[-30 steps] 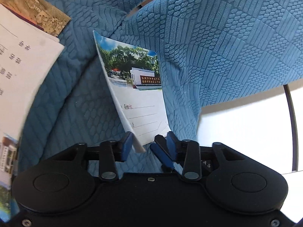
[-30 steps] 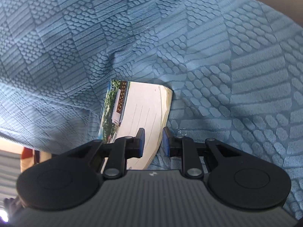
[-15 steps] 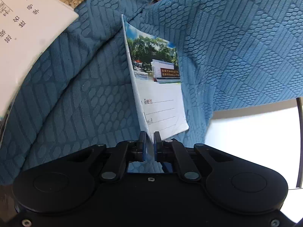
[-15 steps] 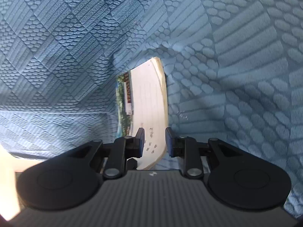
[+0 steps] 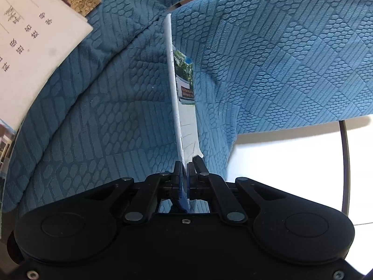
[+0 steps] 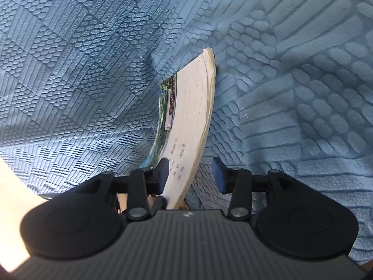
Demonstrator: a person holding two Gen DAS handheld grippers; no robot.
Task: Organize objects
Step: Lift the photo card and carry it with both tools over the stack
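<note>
The left tongs clamp a thin booklet by its near corner; it stands edge-on above blue textured fabric, long axis running away. The right tongs are opening around it.

We note a blue textured cover draped over furniture. Beyond its hem, bright white floor, sunlit.

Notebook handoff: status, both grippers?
Left gripper shut on thin notebook, edge-on, upright over blue quilt. Right gripper jaws opening, notebook between pads, right pad clear. Other booklets far left, not obstructing.
</note>
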